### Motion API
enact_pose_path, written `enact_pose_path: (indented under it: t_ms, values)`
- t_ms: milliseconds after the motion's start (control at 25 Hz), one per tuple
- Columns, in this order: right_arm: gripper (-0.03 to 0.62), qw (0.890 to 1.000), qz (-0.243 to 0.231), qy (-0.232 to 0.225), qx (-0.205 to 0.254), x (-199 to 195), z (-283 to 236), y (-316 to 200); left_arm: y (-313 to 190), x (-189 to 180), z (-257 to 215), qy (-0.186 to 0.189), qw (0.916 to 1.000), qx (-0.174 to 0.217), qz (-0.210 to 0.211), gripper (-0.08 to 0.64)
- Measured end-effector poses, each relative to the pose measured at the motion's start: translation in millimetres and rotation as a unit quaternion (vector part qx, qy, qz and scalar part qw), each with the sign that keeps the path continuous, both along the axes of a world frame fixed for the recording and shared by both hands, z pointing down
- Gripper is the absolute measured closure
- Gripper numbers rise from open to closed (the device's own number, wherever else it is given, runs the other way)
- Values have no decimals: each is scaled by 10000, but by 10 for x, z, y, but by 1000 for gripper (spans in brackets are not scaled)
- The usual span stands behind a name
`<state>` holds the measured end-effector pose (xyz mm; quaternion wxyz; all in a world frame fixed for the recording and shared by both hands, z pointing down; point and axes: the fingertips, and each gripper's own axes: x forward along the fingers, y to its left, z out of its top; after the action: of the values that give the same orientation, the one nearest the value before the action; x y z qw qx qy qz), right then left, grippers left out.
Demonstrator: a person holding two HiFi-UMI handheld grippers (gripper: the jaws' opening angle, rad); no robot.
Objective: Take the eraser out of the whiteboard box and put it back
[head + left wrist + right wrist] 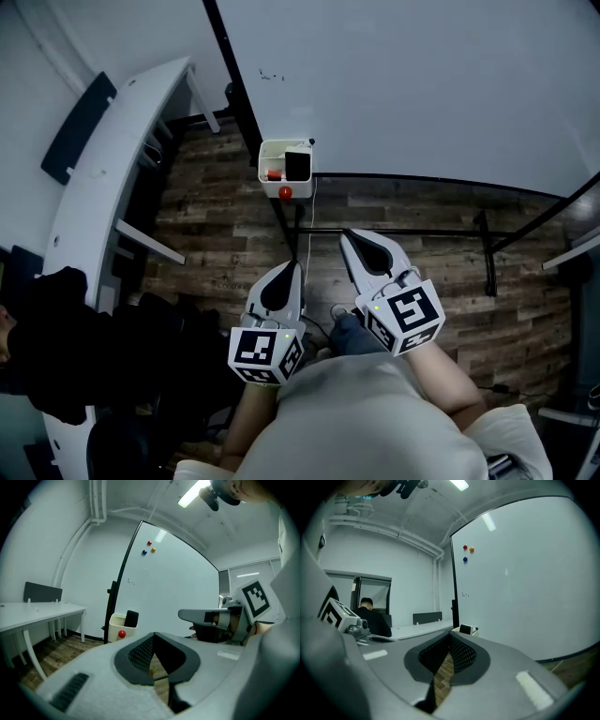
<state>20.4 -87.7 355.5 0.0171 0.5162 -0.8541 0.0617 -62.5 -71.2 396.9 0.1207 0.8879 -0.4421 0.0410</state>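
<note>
Eraser (298,164), black and upright, sits inside the whiteboard box (272,150), leaning toward the box's right side with its top standing above the rim. The cream-coloured box hangs on the black frame at the lower corner of the whiteboard (422,84), and a red round magnet (285,192) clings to its front wall. A small red item lies in the box to the left of the eraser, too small to identify.

Both grippers are held side by side, well apart from the box and pointing toward it. The left gripper (292,274) has its fingers closed tip to tip with nothing between them; only wooden floor (216,216) shows through the gap behind the tips. The right gripper (352,240) reaches a little further forward, and its fingers are likewise closed and empty.

From the left gripper view the box (116,625) and eraser (131,618) appear ahead and to the left, and three small magnets, red (149,543), blue (144,552) and orange (153,550), sit high on the board. A long white desk (103,169) stands to the left of the board. A person in dark clothing (370,616) sits at the far end of the room.
</note>
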Motion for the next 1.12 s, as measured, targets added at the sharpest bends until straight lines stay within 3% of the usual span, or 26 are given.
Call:
enact_pose_path:
  t_ms: [560, 1120]
  values:
    - [586, 9998, 183, -63, -22, 16, 128, 533, 354, -62, 64, 55, 9999, 23, 131, 557]
    - [587, 9993, 379, -18, 58, 37, 182, 751, 498, -56, 127, 60, 9998, 19, 214, 557]
